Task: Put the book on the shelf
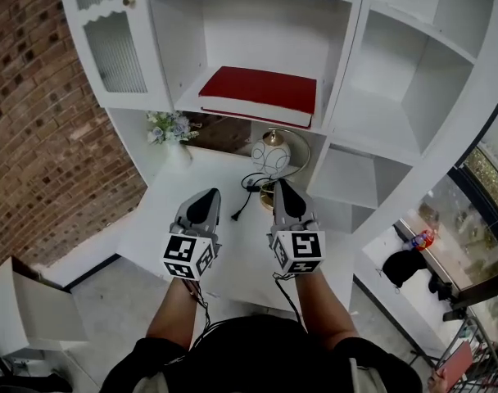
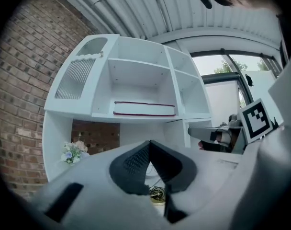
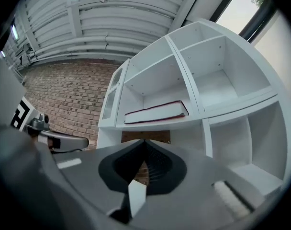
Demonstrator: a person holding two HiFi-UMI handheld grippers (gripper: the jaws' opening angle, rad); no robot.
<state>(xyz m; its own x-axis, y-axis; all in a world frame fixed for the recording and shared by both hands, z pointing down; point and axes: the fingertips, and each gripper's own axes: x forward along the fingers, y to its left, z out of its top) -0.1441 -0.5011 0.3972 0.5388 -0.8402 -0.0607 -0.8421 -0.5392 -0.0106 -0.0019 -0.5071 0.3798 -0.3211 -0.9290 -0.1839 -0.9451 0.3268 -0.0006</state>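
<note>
The red book [image 1: 261, 93] lies flat on a middle shelf of the white shelf unit [image 1: 396, 129]; it shows too in the left gripper view [image 2: 144, 109] and the right gripper view [image 3: 156, 112]. Both grippers hang over the white desk [image 1: 192, 170], well back from the book. My left gripper [image 1: 210, 193] is shut, its tips meeting with nothing between them [image 2: 149, 143]. My right gripper [image 1: 279, 183] is shut and empty too [image 3: 144, 142]. A person's bare forearms hold them.
On the desk under the shelf stand a round white lamp [image 1: 271, 151] on a gold ring base with a black cable [image 1: 243, 195], and a small bunch of flowers [image 1: 167, 127]. A brick wall [image 1: 44, 121] is at the left. A glass cabinet door [image 1: 114, 39] closes the upper left.
</note>
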